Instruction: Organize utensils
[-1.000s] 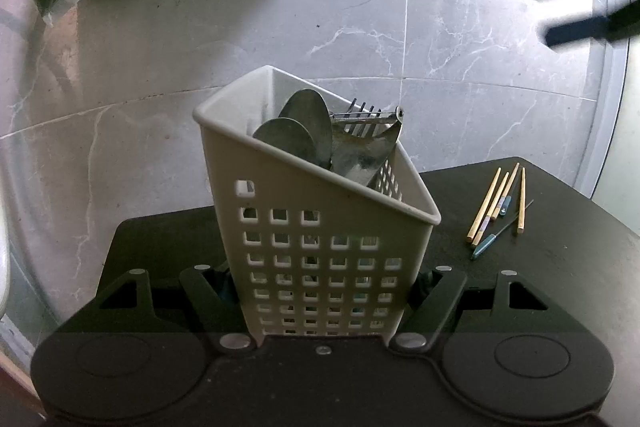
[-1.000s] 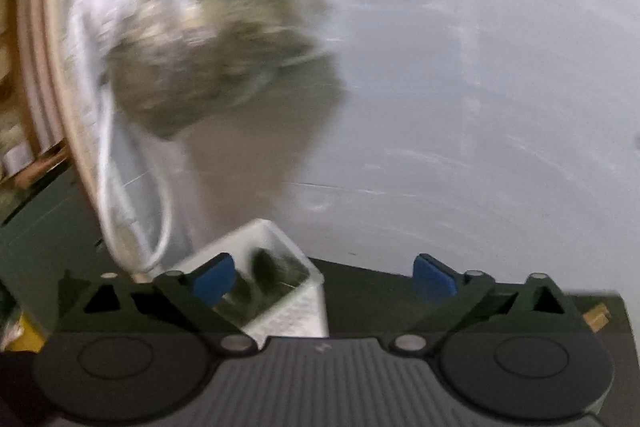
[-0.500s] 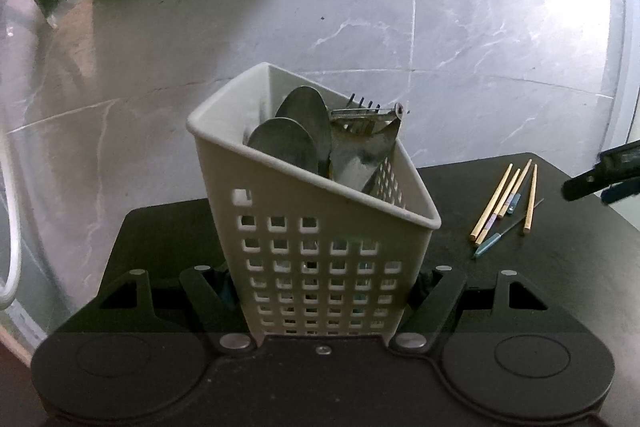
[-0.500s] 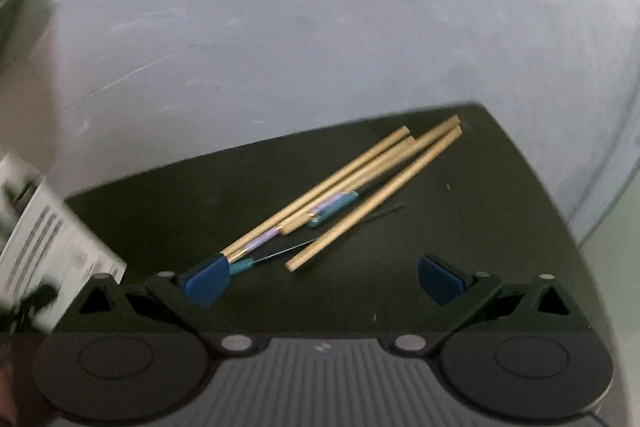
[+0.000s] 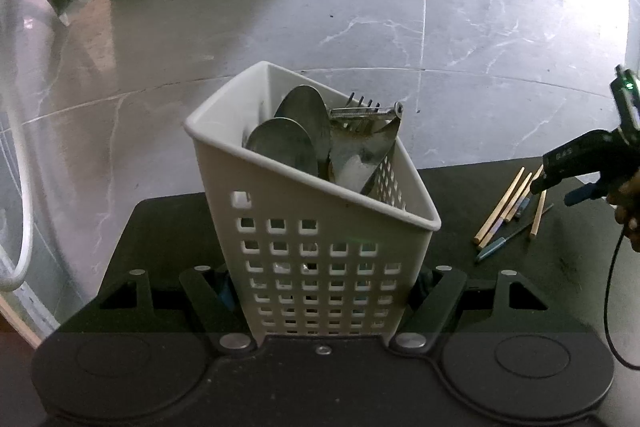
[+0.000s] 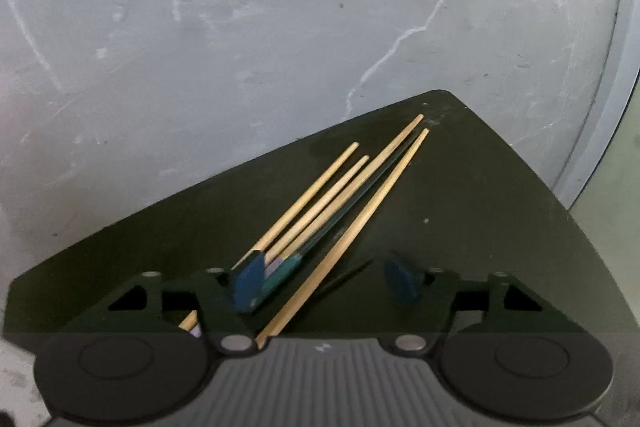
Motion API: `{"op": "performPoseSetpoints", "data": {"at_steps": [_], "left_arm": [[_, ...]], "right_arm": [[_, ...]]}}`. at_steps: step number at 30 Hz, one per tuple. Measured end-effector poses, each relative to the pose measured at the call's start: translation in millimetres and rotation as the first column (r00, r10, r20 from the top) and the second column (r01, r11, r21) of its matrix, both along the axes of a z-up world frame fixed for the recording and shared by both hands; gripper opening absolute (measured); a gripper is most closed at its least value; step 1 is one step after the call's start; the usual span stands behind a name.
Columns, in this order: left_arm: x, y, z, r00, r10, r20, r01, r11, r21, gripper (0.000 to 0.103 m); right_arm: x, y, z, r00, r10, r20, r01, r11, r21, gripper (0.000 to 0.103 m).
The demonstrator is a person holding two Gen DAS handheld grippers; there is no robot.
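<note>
Black surface [image 6: 460,187] over grey marble floor [image 5: 400,7], left claw [image 5: 320,291] clamping white utensil basket [image 5: 320,247], right claw [image 6: 326,281] closing, unpressed, astride chopsticks [image 6: 360,187].

Caddy [image 5: 320,251]: off-white plastic, walls perforated in a square grid. Spoons [image 5: 288,147] and fork [image 5: 364,107]: dull silver-grey metal. Chopsticks [image 6: 360,195]: pale tan wood; one with lilac band, one dark with teal end. Table [image 6: 480,207]: matt black. Floor [image 5: 440,7]: grey marble, white veins. Right gripper [image 6: 324,279]: black, blue pads [image 6: 248,283]
</note>
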State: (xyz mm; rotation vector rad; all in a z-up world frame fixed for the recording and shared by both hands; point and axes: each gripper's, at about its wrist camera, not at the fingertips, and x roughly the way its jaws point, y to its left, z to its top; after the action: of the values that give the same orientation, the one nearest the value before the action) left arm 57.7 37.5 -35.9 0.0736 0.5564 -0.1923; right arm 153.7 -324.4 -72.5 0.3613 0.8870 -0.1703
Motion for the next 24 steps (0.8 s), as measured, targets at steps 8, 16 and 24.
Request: {"op": "performPoseSetpoints", "data": {"at_steps": [8,16,24], "left_arm": [[0,-1,0,1.000,-0.001,0.001,0.001,1.000,0.000,0.076],[1,4,0,1.000,-0.021,0.001,0.021,1.000,-0.004,0.076],[5,10,-1,0.999,-0.052,0.004,0.052,0.999,-0.004,0.076]], "right_arm": [[11,-7,-10,0.998,0.014,-0.055,-0.016,0.999,-0.032,0.024],[1,-21,-8,0.998,-0.014,-0.066,0.013,1.000,-0.003,0.007],[-29,-46,-7,0.987,-0.134,-0.088,0.140,0.988,0.068,0.007]]}}
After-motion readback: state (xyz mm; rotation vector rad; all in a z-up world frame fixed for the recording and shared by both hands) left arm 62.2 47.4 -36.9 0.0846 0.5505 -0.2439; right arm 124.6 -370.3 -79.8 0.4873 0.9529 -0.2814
